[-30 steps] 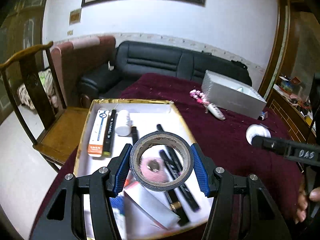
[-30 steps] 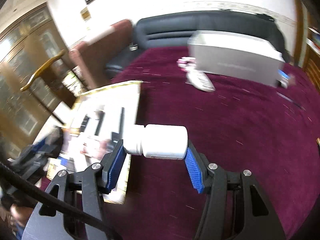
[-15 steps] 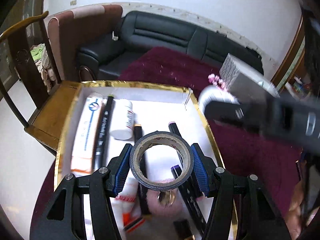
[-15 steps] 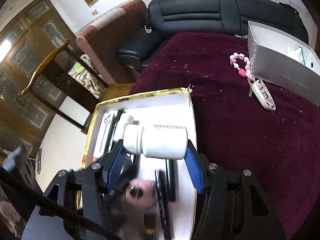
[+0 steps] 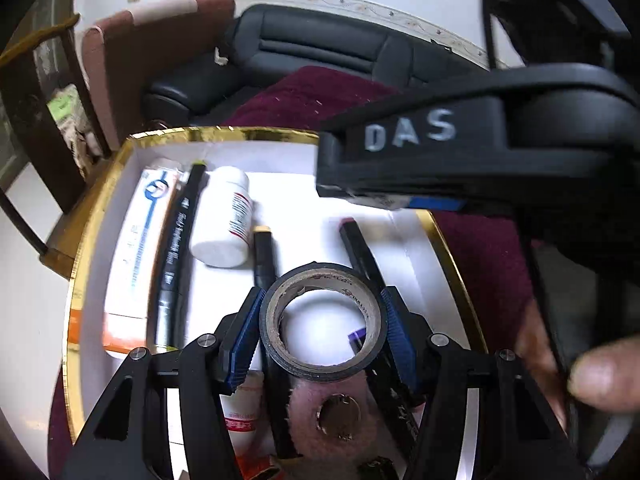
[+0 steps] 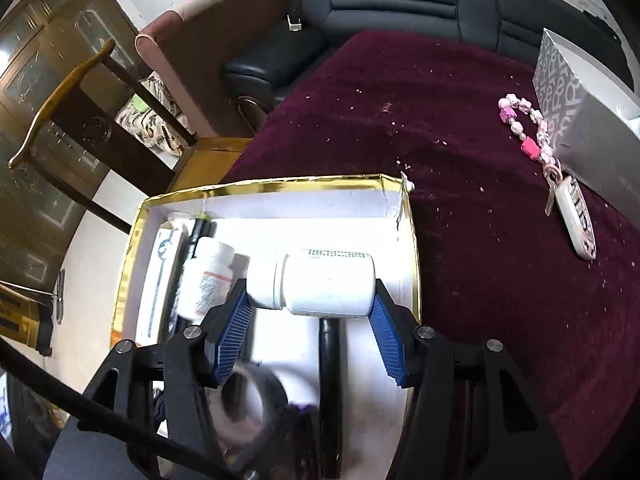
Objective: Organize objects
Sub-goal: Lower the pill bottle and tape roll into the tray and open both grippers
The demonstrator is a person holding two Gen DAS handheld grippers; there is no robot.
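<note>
My left gripper (image 5: pixel 323 328) is shut on a roll of black tape (image 5: pixel 323 354), held flat above the gold-rimmed white box (image 5: pixel 224 134). My right gripper (image 6: pixel 312 328) is shut on a white pill bottle (image 6: pixel 324 286) lying sideways, over the far right part of the same box (image 6: pixel 272 186). In the box lie a white carton (image 5: pixel 138 248), a black marker (image 5: pixel 176 248), a small white bottle (image 5: pixel 224 220), more black pens (image 5: pixel 264 256) and a pink puff (image 5: pixel 332 416). The right gripper's black body (image 5: pixel 460 152) crosses the left wrist view just above the box.
The box sits on a maroon tablecloth (image 6: pixel 460 152). To the right lie a pink bead keychain with a white fob (image 6: pixel 560 184) and a grey patterned box (image 6: pixel 580 112). A black sofa (image 6: pixel 400 4), an armchair (image 6: pixel 224 32) and a wooden chair (image 6: pixel 72 92) stand beyond. A hand (image 5: pixel 600 372) shows at right.
Both grippers have come down and forward over the box, each still gripping its object. The right gripper swung in from the bare cloth to over the box, close in front of the left camera.
</note>
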